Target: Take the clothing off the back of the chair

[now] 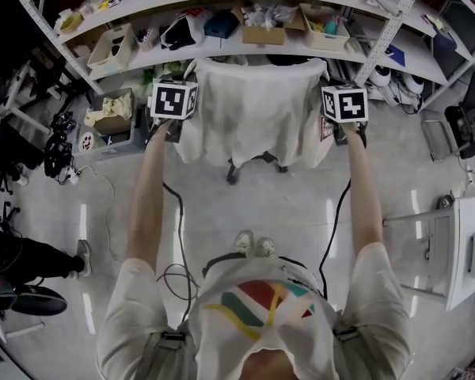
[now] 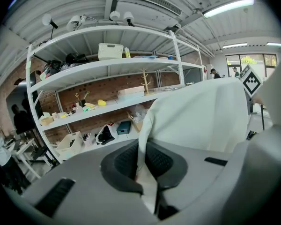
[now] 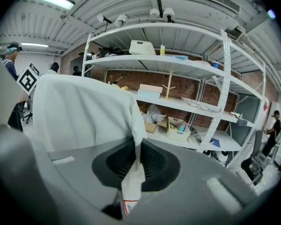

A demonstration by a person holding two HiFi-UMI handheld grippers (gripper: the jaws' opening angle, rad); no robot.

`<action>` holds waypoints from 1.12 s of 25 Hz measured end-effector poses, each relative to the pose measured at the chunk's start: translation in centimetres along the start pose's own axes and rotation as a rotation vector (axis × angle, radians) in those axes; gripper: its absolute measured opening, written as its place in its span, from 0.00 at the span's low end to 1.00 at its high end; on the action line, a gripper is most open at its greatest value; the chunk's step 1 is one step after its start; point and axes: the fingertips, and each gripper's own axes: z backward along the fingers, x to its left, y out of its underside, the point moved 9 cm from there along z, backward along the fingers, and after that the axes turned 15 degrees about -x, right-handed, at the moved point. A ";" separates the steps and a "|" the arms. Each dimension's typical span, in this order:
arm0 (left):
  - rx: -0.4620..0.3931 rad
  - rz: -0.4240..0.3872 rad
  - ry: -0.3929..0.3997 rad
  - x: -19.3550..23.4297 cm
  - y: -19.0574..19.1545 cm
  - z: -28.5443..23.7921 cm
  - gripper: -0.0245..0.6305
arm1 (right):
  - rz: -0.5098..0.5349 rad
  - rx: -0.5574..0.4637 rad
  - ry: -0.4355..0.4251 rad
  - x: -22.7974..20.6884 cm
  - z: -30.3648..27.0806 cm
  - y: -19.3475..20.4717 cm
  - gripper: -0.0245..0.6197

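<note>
A white garment (image 1: 253,109) hangs over the back of a chair in front of the shelves, its dark wheeled base (image 1: 249,165) showing below. My left gripper (image 1: 172,123) is shut on the garment's left shoulder edge. In the left gripper view the white cloth (image 2: 196,116) is pinched between the black ribbed pads (image 2: 159,162). My right gripper (image 1: 347,127) is shut on the right shoulder edge, and the right gripper view shows the cloth (image 3: 84,116) squeezed between its pads (image 3: 122,161), with a label end hanging below.
Curved white shelves (image 1: 222,46) with boxes and bags stand close behind the chair. A white table (image 1: 459,248) is at the right. Cables (image 1: 178,271) lie on the floor by my feet. Another person's leg and shoe (image 1: 32,256) are at the left.
</note>
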 end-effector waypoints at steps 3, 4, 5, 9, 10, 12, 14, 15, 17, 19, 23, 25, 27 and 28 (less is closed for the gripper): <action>-0.002 -0.005 -0.021 0.4 -0.2 0.3 0.07 | 0.029 -0.006 0.028 -0.1 0.2 -0.2 0.07; -0.003 -0.010 -0.031 0.5 -0.4 0.4 0.07 | 0.040 -0.010 0.044 -0.3 0.3 -0.4 0.07; -0.006 -0.017 -0.045 0.7 -0.6 0.6 0.07 | 0.051 -0.015 0.061 -0.5 0.4 -0.5 0.07; -0.048 -0.013 -0.106 2.1 -2.1 2.0 0.07 | 0.065 -0.052 0.118 -1.6 1.5 -1.6 0.07; -0.066 -0.011 -0.119 2.4 -2.7 2.4 0.07 | 0.065 -0.067 0.126 -1.8 1.9 -2.0 0.07; -0.102 -0.028 -0.143 2.8 -4.1 3.4 0.07 | 0.076 -0.100 0.134 -2.0 2.6 -3.1 0.07; -0.134 -0.049 -0.169 2.8 -5.2 4.3 0.07 | 0.101 -0.130 0.136 -1.9 3.3 -4.2 0.06; -0.150 -0.054 -0.183 2.8 -5.6 4.8 0.07 | 0.113 -0.145 0.136 -1.8 3.6 -4.8 0.07; -0.182 -0.055 -0.206 2.9 -6.5 5.6 0.07 | 0.125 -0.176 0.137 -1.7 4.3 -5.9 0.06; -0.204 -0.055 -0.215 2.9 -7.4 6.6 0.07 | 0.123 -0.212 0.134 -1.7 5.2 -7.0 0.07; -0.260 -0.069 -0.226 2.6 -9.8 8.7 0.07 | 0.141 -0.278 0.141 -1.8 7.8 -9.1 0.06; -0.295 -0.075 -0.246 2.3 -11.0 9.8 0.07 | 0.154 -0.310 0.149 -1.7 9.0 -10.2 0.06; -0.329 -0.072 -0.266 1.9 -12.1 11.0 0.07 | 0.162 -0.343 0.157 -1.6 10.1 -11.2 0.07; -0.345 -0.071 -0.275 1.8 -12.6 11.6 0.07 | 0.168 -0.359 0.161 -1.6 10.7 -11.7 0.06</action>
